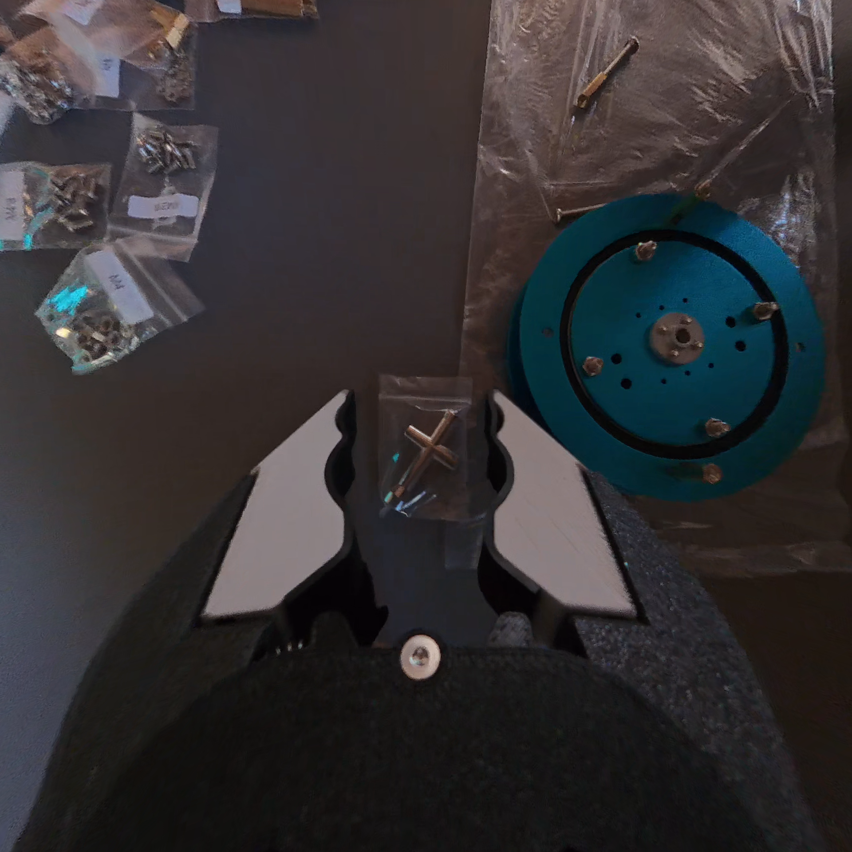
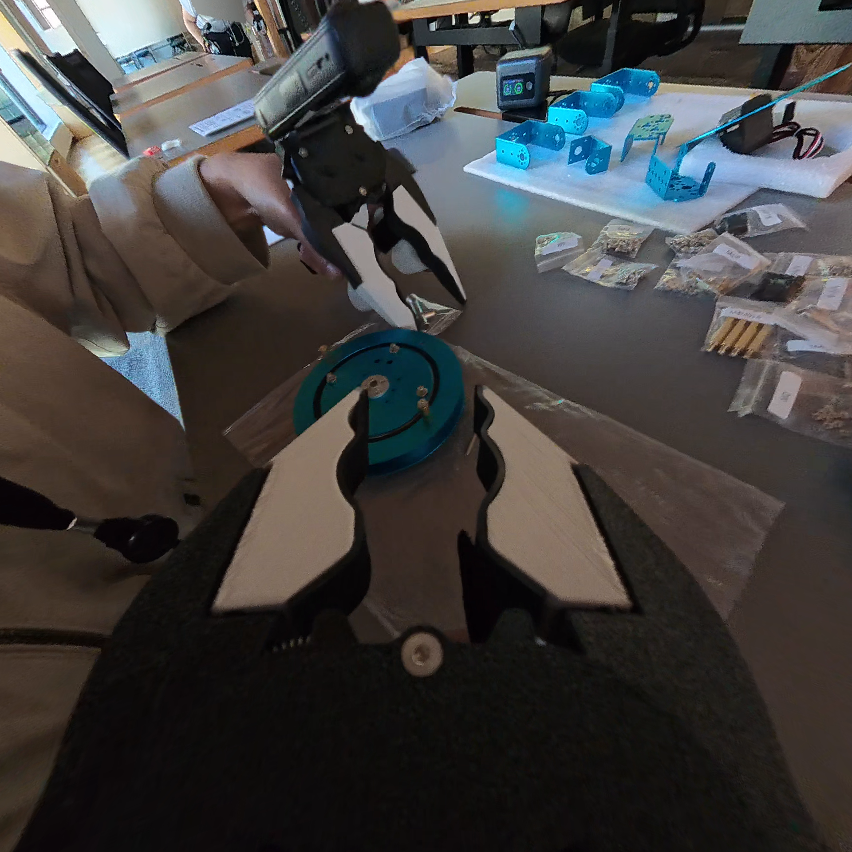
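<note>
My left gripper (image 1: 419,394) is open, its fingers either side of a small clear bag (image 1: 426,461) that holds a cross-shaped metal tool (image 1: 431,445) on the dark table. In the right wrist view the left gripper (image 2: 438,311) points steeply down, tips at that bag (image 2: 440,318). A blue round disc (image 1: 645,392) with screws and a black ring lies on a clear plastic sheet (image 1: 645,115), right of the bag. My right gripper (image 2: 422,391) is open and empty above the sheet (image 2: 599,484), its left fingertip over the disc (image 2: 401,428).
Several small bags of screws (image 1: 152,180) lie at the far left, and more lie right of the disc (image 2: 737,276). A brass standoff (image 1: 606,73) lies on the sheet. Blue brackets (image 2: 599,138) sit on white foam at the back. A person's beige sleeve (image 2: 115,230) fills the left. The grippers' ends are close to 15 centimetres from one another. My right tips are about 11 centimetres from the blue round disc (image 1: 645,392), my left tips only 5 centimetres. My right wrist view (image 2: 367,366) looks at it from another angle.
</note>
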`<control>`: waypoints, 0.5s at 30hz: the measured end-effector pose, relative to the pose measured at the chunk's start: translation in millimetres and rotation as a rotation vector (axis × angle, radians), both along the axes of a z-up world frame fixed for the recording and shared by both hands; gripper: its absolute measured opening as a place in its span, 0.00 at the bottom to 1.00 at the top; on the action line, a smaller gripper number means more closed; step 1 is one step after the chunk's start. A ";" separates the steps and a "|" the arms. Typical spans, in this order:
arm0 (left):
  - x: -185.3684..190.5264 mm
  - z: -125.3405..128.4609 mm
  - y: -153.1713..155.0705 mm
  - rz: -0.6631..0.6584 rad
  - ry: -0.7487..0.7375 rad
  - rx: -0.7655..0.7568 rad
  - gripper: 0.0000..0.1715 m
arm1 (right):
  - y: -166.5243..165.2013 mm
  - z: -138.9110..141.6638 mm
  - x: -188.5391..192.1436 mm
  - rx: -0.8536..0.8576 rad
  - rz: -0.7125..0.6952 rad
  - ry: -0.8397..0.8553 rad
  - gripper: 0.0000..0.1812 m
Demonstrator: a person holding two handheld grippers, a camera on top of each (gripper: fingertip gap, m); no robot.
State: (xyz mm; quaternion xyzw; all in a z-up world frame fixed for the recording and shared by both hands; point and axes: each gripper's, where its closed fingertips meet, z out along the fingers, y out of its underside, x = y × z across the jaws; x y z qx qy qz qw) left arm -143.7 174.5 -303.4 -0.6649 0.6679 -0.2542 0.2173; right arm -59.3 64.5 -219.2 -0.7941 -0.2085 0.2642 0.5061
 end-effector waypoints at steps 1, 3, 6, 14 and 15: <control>0.7 0.3 1.0 -0.008 -0.004 0.012 0.28 | 4.3 0.7 3.2 0.002 0.001 -0.008 0.24; 1.5 -0.2 2.4 -0.013 -0.015 0.026 0.24 | 12.3 1.6 9.3 0.010 0.003 -0.027 0.23; 2.2 -0.2 2.2 -0.015 -0.040 0.032 0.23 | 23.0 1.1 9.2 -0.015 0.044 -0.015 0.22; 2.4 11.8 1.7 -0.035 -0.180 0.110 0.15 | 105.1 -43.6 -30.5 -0.493 0.186 0.126 0.24; 1.6 16.2 2.3 -0.035 -0.203 0.120 0.14 | 111.3 -50.2 -38.2 -0.551 0.216 0.150 0.23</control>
